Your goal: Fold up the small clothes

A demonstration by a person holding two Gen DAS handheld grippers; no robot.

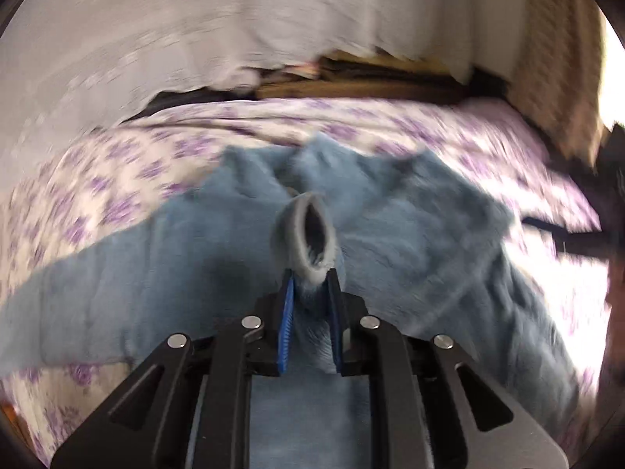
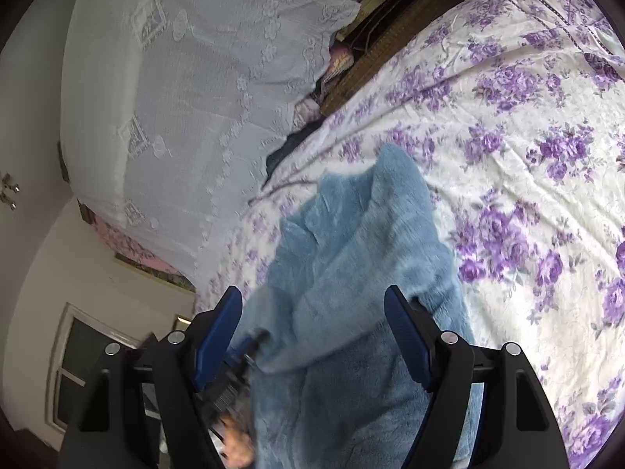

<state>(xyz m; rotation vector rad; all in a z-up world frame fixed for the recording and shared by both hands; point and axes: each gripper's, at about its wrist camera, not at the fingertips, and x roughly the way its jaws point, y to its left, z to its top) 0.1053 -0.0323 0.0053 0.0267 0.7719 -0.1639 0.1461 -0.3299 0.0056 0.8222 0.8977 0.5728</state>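
A fluffy blue garment (image 1: 410, 230) lies spread on a bed with a purple-flowered sheet (image 1: 117, 179). My left gripper (image 1: 309, 277) is shut on a sleeve end with a grey cuff (image 1: 306, 234), held up off the bed. The left view is blurred by motion. In the right wrist view the same blue garment (image 2: 351, 258) hangs in folds between the fingers of my right gripper (image 2: 312, 301), which is open and grips nothing. The other gripper shows blurred at the lower left of that view (image 2: 238, 371).
A white lace cover (image 2: 187, 90) drapes over stacked things behind the bed. Brown wooden boards (image 1: 351, 78) run along the far bed edge. A window (image 2: 90, 359) and wall are at the lower left of the right view. The flowered sheet (image 2: 527, 156) extends right.
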